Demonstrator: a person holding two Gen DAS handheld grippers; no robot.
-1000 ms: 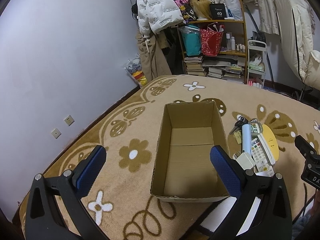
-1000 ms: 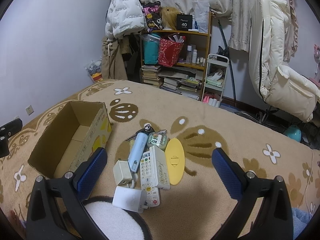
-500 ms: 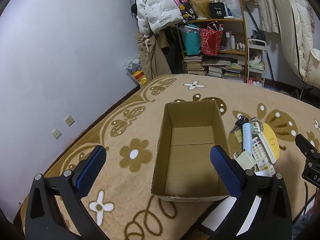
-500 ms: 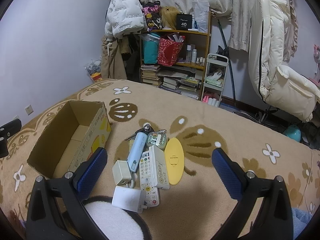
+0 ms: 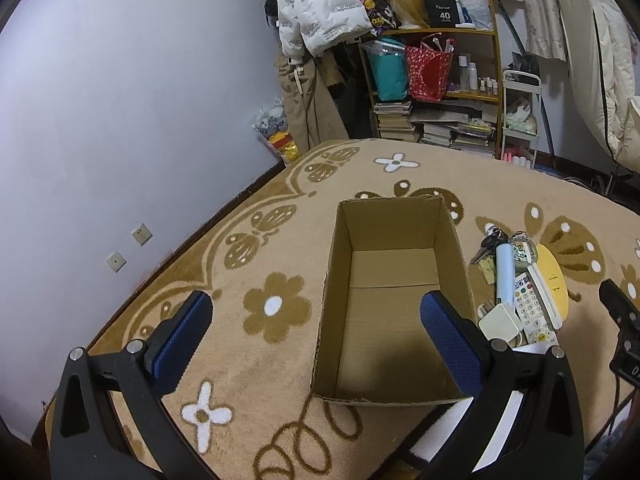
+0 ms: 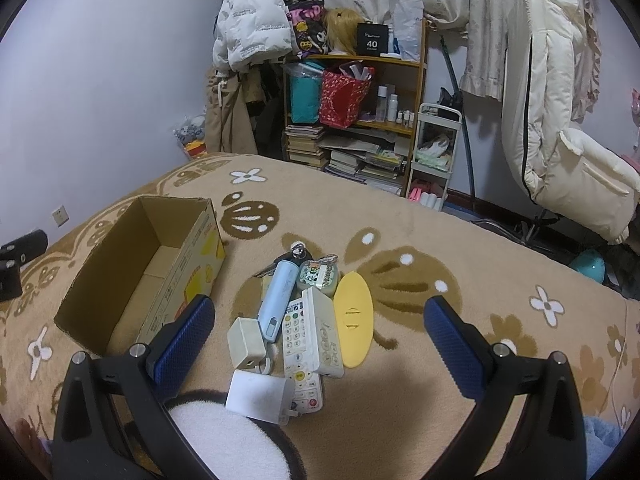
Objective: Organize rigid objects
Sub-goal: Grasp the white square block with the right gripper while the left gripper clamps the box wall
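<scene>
An empty cardboard box (image 5: 394, 272) (image 6: 116, 264) sits open on the flowered carpet. To its right lies a cluster of small items: a light blue tube (image 6: 278, 300), a white remote (image 6: 298, 354), a cream remote (image 6: 324, 332), a yellow oval piece (image 6: 354, 322), a cream charger cube (image 6: 246, 342), a white adapter (image 6: 258, 396), keys (image 6: 294, 256) and a green charm (image 6: 318, 276). My left gripper (image 5: 316, 320) hovers open above the box's near end. My right gripper (image 6: 320, 324) hovers open above the cluster. Neither holds anything.
A cluttered wooden bookshelf (image 6: 356, 120), hanging coats (image 6: 248, 36) and a white cart (image 6: 436, 148) line the far wall. A cream chair (image 6: 560, 132) stands at right. A white fluffy patch (image 6: 224, 436) lies near the right gripper. Wall sockets (image 5: 128, 246) sit at left.
Both grippers have shifted only slightly; the objects and box stay where they were.
</scene>
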